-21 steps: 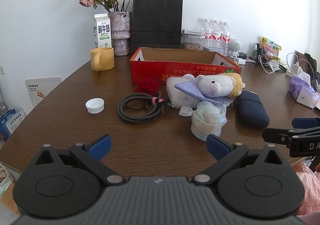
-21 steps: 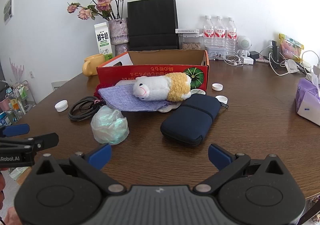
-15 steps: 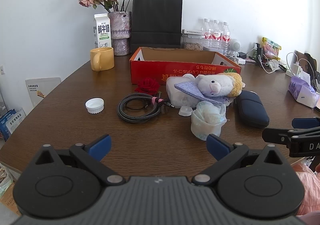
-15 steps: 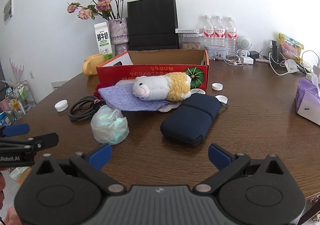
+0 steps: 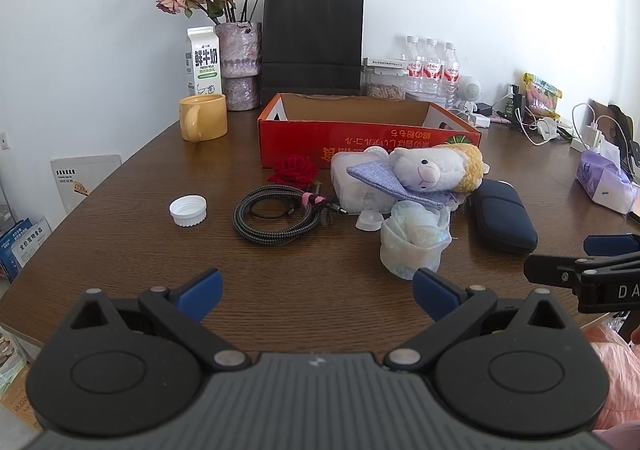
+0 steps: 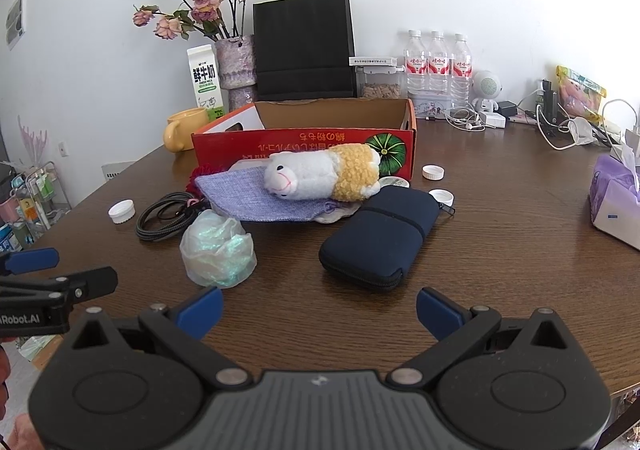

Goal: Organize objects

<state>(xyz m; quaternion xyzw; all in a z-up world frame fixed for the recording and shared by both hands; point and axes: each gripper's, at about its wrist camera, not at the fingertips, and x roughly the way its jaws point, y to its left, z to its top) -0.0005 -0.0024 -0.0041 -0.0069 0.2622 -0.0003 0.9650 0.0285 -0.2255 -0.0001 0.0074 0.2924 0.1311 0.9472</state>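
1. A white and yellow plush sheep (image 6: 320,174) is lying on a lavender woven cloth pouch (image 6: 256,200), just in front of the open red cardboard box (image 6: 304,148).
2. A dark navy zipped fabric case (image 6: 378,236) is sitting beside it, with a crumpled translucent plastic bag (image 6: 218,248) nearer the camera.
3. The right view is showing two white caps (image 6: 433,172) by the box; the left view is hiding them.
4. The left view is revealing a red fabric rose (image 5: 296,169) and the whole coiled black braided cable (image 5: 276,214).
5. The left gripper (image 5: 316,288) and right gripper (image 6: 318,308) are hovering wide apart, gripping nothing.
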